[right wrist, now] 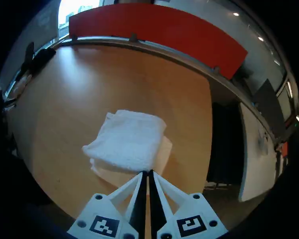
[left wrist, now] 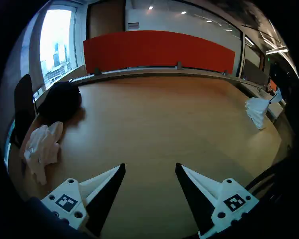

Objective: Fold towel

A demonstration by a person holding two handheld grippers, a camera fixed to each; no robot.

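Left gripper view: one crumpled white cloth (left wrist: 42, 149) at lower left, one stack of folded towels (left wrist: 258, 111) at right, one black object (left wrist: 59, 101) at left, one red panel (left wrist: 157, 51) at top.

The left gripper view looks low and level across the surface (left wrist: 149, 119) toward the red partition (left wrist: 157, 51). The right gripper view tilts down, close over the folded towel (right wrist: 127, 139). Both share surface and partition.
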